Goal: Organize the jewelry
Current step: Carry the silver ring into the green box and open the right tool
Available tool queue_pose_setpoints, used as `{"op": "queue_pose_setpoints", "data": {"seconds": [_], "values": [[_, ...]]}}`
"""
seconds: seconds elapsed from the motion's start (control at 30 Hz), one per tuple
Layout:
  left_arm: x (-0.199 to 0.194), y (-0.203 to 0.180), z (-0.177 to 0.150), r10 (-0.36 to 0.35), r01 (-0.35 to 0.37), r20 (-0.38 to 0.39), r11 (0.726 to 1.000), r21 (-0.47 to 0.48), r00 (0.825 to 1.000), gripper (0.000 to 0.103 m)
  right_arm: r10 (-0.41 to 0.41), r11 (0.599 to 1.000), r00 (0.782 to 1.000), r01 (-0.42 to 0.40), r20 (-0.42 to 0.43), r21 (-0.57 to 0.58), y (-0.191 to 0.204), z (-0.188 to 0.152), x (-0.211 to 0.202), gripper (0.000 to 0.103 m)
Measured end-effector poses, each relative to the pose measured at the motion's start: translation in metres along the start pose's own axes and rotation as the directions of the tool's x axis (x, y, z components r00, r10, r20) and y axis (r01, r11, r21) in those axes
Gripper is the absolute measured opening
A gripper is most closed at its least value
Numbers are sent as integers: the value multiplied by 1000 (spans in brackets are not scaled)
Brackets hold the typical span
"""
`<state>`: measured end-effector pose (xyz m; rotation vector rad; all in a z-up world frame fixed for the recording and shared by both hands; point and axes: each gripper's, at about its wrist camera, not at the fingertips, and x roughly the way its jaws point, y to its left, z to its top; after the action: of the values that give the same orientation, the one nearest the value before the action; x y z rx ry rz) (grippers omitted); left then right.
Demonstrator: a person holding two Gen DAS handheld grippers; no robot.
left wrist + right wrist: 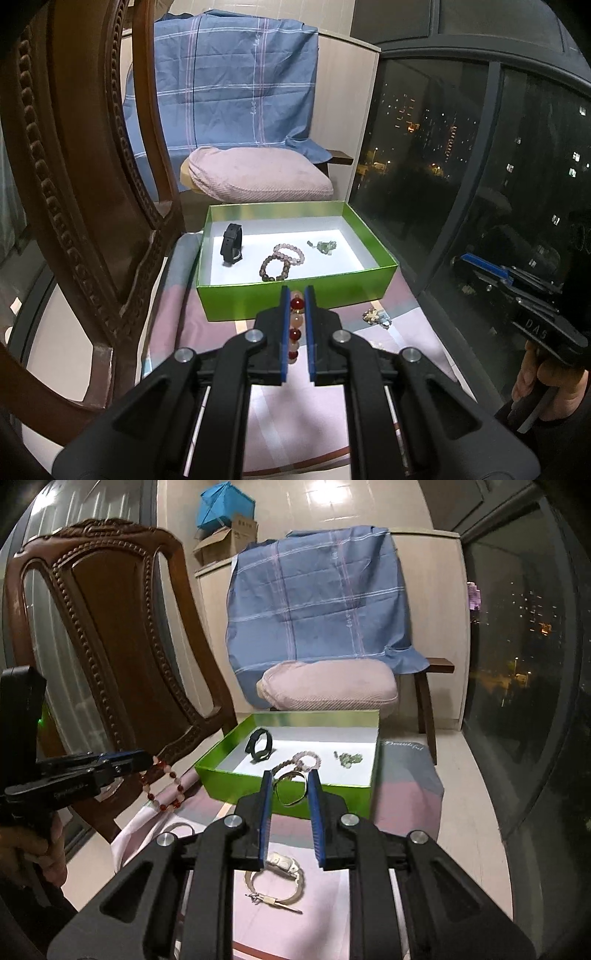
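My left gripper [297, 293] is shut on a red and pink bead bracelet [295, 319], held above the cloth just in front of the green box [295, 299]. From the right wrist view the bracelet [162, 786] hangs from the left gripper [149, 762], left of the box [321, 797]. My right gripper [290, 781] is shut on a thin metal bangle [291, 788] at the box's front wall. Inside the box lie a black band [232, 244], two bead bracelets [282, 260] and a green piece [323, 246].
A silver watch [275, 880] lies on the pink-grey cloth [399, 801] under my right gripper. A small metal trinket [376, 317] lies right of the box. A carved wooden chair [110, 635] stands left, a pillow [328, 688] behind, dark window glass [461, 177] right.
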<state>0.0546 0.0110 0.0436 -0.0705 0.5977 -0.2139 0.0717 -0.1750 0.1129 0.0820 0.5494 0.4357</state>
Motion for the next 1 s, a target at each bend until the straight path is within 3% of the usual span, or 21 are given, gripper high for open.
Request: {"op": "queue_pose_setpoints", "data": {"seconds": [1.0], "values": [[5,-1,0,-5,5,-21,1000,1,1000,8,-13,1000,999,13,-37,-12,2,5,15,19]]}}
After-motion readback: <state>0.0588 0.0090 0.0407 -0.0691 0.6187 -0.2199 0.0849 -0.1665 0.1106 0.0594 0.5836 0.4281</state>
